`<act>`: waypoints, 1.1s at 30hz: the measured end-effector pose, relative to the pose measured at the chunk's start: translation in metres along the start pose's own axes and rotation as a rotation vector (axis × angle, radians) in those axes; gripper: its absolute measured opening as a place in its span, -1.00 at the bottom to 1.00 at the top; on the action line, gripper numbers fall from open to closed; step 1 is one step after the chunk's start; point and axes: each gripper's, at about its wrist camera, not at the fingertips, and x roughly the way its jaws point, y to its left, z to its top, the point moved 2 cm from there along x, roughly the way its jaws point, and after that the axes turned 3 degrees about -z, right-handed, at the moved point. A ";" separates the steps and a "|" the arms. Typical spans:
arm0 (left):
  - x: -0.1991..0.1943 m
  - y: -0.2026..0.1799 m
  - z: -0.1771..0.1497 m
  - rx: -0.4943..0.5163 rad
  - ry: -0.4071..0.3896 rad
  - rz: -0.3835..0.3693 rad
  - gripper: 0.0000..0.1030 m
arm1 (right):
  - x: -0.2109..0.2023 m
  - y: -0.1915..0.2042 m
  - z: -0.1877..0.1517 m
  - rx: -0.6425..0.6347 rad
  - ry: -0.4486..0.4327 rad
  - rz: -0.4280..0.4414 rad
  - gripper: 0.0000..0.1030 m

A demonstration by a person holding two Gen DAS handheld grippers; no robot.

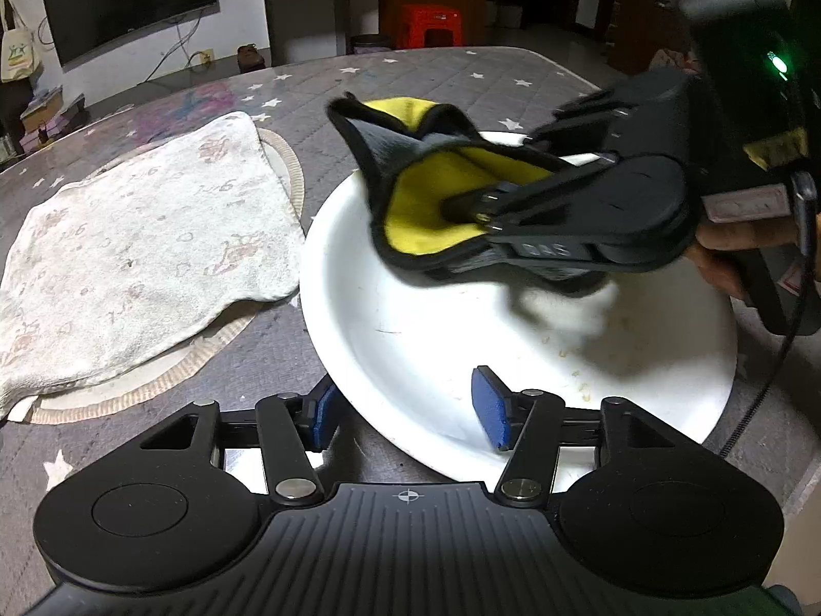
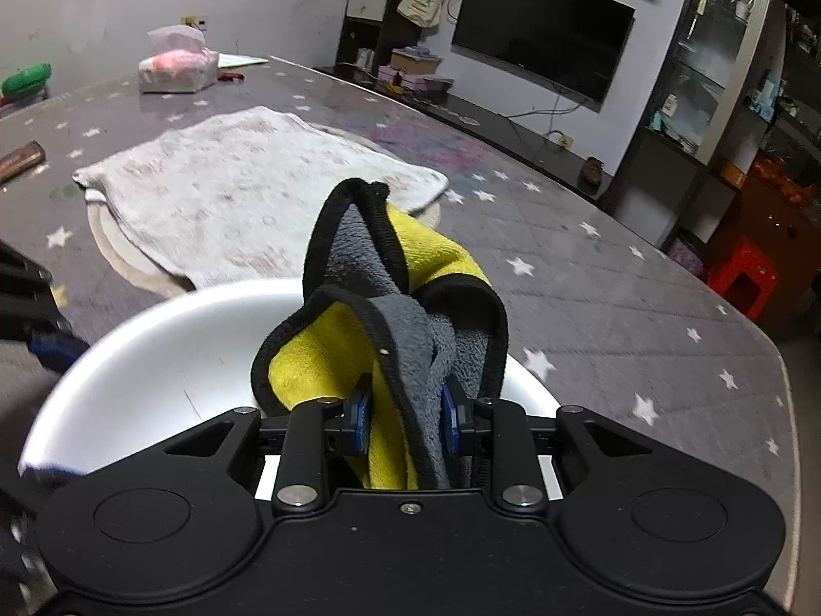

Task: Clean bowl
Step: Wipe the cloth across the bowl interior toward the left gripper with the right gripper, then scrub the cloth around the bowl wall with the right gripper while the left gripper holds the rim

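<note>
A wide white bowl (image 1: 410, 349) (image 2: 154, 349) sits on the table, with a few crumbs (image 1: 580, 385) on its inner wall. My left gripper (image 1: 406, 403) stands open astride the near rim, one blue pad (image 1: 323, 413) outside the bowl and the other inside; they do not press on it. My right gripper (image 1: 464, 210) (image 2: 405, 410) is shut on a yellow and grey cloth (image 1: 436, 190) (image 2: 385, 308) with black edging. It holds the cloth over the far right part of the bowl. The cloth's lower part is blurred against the bowl's inside.
A pale patterned towel (image 1: 143, 256) (image 2: 246, 190) lies on a round mat left of the bowl. The table has a grey star-print cover (image 1: 436, 77). At its far end are a tissue pack (image 2: 177, 69), a green object (image 2: 25, 79) and a brown bar (image 2: 18, 159). A hand (image 1: 728, 256) grips the right tool.
</note>
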 end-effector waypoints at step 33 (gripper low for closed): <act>0.005 0.000 0.002 -0.006 0.001 0.021 0.26 | -0.038 0.012 -0.028 -0.014 0.027 0.099 -0.46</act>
